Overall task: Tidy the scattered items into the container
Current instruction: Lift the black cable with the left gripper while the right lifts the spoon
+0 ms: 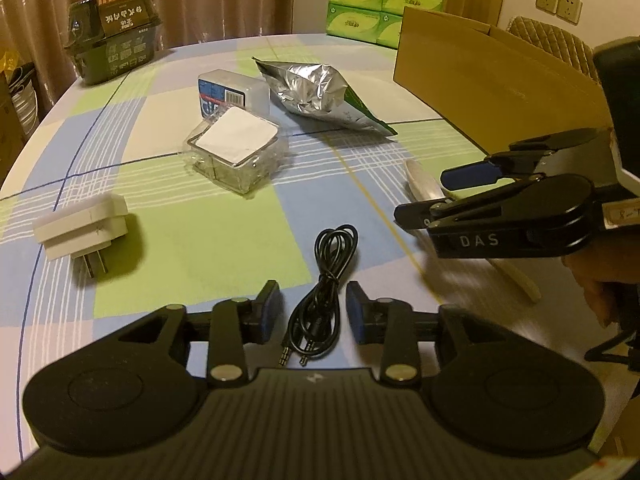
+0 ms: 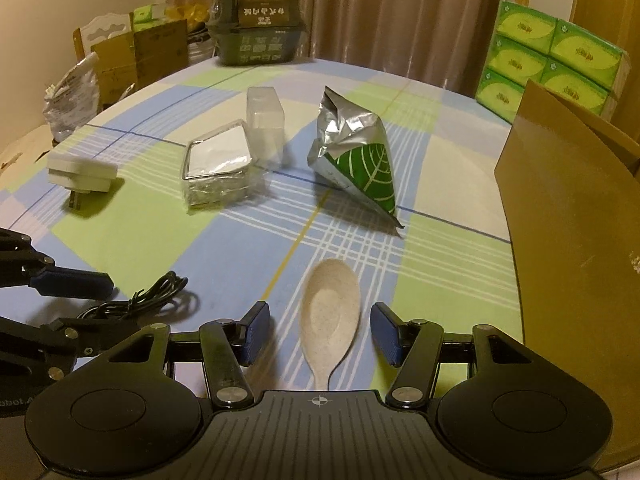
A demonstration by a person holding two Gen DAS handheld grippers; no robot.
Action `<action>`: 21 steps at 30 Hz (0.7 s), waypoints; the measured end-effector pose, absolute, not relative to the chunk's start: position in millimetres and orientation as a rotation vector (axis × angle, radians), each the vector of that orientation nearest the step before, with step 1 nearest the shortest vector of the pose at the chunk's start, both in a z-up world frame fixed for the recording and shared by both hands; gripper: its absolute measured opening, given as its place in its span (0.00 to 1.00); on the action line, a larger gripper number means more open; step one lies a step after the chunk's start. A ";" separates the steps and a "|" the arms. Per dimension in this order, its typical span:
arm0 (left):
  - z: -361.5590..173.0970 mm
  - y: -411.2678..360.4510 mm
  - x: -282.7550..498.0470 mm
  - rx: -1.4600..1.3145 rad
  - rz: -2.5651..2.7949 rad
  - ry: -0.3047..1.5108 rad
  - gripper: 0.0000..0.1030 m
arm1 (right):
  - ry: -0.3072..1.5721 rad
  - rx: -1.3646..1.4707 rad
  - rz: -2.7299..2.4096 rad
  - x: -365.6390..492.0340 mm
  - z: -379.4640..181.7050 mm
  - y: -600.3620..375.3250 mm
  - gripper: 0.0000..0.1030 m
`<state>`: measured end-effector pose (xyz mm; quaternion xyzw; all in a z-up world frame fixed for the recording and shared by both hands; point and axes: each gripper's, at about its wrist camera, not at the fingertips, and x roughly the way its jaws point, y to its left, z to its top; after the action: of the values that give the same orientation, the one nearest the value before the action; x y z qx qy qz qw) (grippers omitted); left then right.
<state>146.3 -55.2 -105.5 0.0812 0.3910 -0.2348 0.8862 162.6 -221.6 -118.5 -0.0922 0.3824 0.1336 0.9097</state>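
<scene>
The coiled black cable (image 1: 324, 292) lies flat on the worktop (image 1: 208, 248) directly between the blue pads of the left hand-held gripper (image 1: 314, 312). The jaws stand partly open, a gap on each side of the cable, and the pads press on nothing; the cable's 2 plugs point toward the camera. In the right wrist view the same cable (image 2: 160, 296) sits at the near left, beside one blue fingertip (image 2: 72, 282) of the left hand-held gripper.

The beige spoon (image 2: 330, 316) lies bowl-up between the fingers of the right hand-held gripper (image 2: 320, 336), its bowl toward the far side and its handle running back under the tool. These jaws are also partly open, clear of the spoon on both sides, gripping nothing.

Farther out on the checked cloth lie a white plug adapter (image 1: 82, 228) at the left, a clear box with a white lid (image 1: 236, 152) in the middle, a clear plastic case (image 1: 232, 94) just behind it, and a crumpled foil pouch (image 1: 320, 96) with a green leaf print. A dark green box (image 1: 114, 34) sits at the far left edge. The cardboard container (image 2: 572, 216) stands at the right, with its flaps up.
</scene>
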 end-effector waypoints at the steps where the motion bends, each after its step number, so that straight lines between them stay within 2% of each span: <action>1: -105.6 -56.0 146.3 0.176 -0.489 0.811 0.31 | 0.789 -0.185 0.274 162.5 -119.1 -221.5 0.53; 11: -106.0 -56.6 149.3 0.220 -0.516 0.818 0.30 | 0.784 -0.155 0.268 163.5 -119.7 -221.9 0.44; 15: -105.3 -59.6 151.0 0.238 -0.535 0.820 0.19 | 0.782 -0.148 0.266 164.6 -120.4 -222.3 0.43; 17: -105.5 -61.6 151.6 0.240 -0.537 0.818 0.18 | 0.782 -0.144 0.265 165.1 -120.3 -222.3 0.39; 19: -106.1 -62.5 151.0 0.238 -0.535 0.813 0.18 | 0.782 -0.146 0.264 165.2 -119.7 -221.9 0.29; 21: -106.3 -62.4 149.7 0.234 -0.533 0.813 0.17 | 0.782 -0.152 0.257 165.0 -119.5 -221.4 0.29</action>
<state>149.7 -62.4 -106.3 0.1124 0.3898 -0.2554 0.8776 165.0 -221.4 -119.5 -0.0736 0.3795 0.1248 0.9138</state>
